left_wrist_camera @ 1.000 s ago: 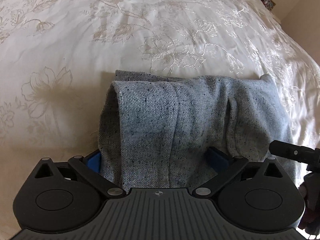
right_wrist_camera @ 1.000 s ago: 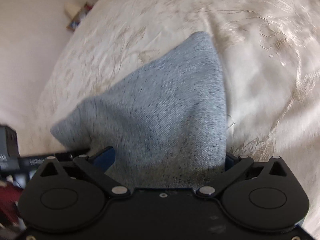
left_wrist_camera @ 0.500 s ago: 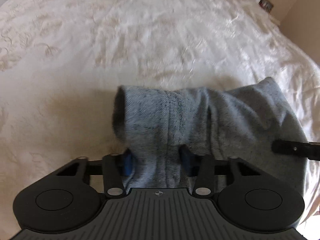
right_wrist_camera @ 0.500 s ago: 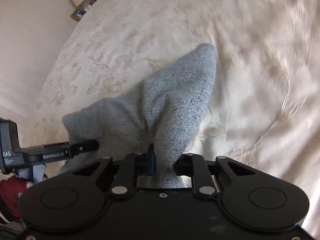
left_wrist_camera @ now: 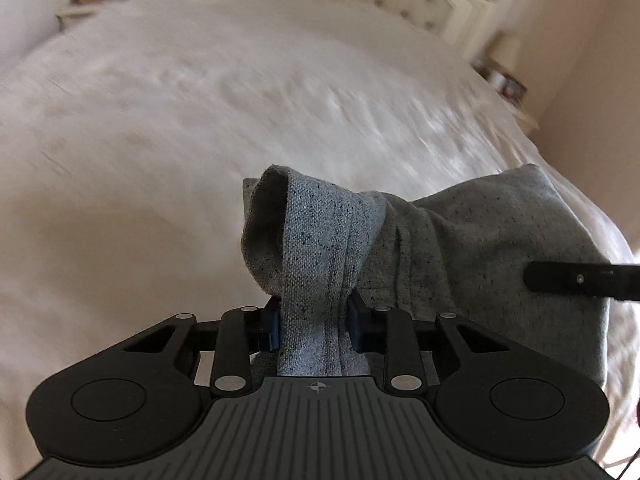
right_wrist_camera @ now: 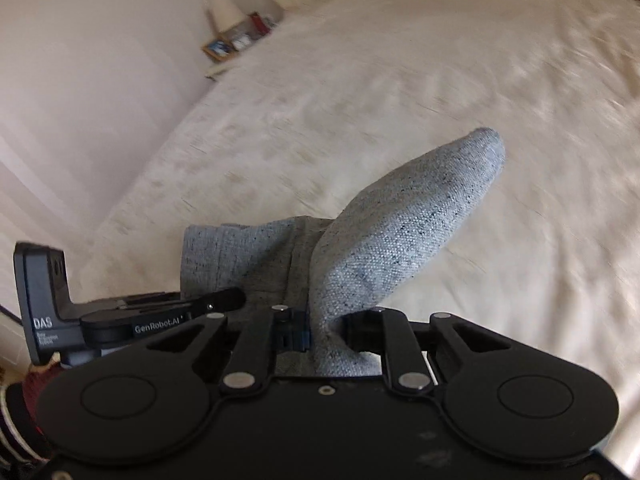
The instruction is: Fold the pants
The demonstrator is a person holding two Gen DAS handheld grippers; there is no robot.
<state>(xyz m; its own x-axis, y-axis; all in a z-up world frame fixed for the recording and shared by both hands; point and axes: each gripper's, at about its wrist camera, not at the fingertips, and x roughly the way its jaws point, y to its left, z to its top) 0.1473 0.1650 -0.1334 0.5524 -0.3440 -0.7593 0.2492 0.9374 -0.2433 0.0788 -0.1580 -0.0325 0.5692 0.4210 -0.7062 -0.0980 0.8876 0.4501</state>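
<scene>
Left wrist view: left gripper (left_wrist_camera: 314, 326) clamped narrow on a bunched edge of the pants (left_wrist_camera: 480, 248), held up off the bed (left_wrist_camera: 160, 140). Only a thin gather between the pads; could slip out under a quick swing, judging by the motion blur. Loose tube of cloth beside the grip could flop and spoil the fold. Count: one pants, one bed, right gripper's finger (left_wrist_camera: 580, 280) at the frame's right edge.

Right wrist view: right gripper (right_wrist_camera: 326, 336) pinched narrow on another gather of pants (right_wrist_camera: 400, 232), a lobe standing above it. Uneven pull between grippers could skew the fold. Count: two grippers, left gripper (right_wrist_camera: 168, 316) just beside; one lamp (right_wrist_camera: 224, 10).
</scene>
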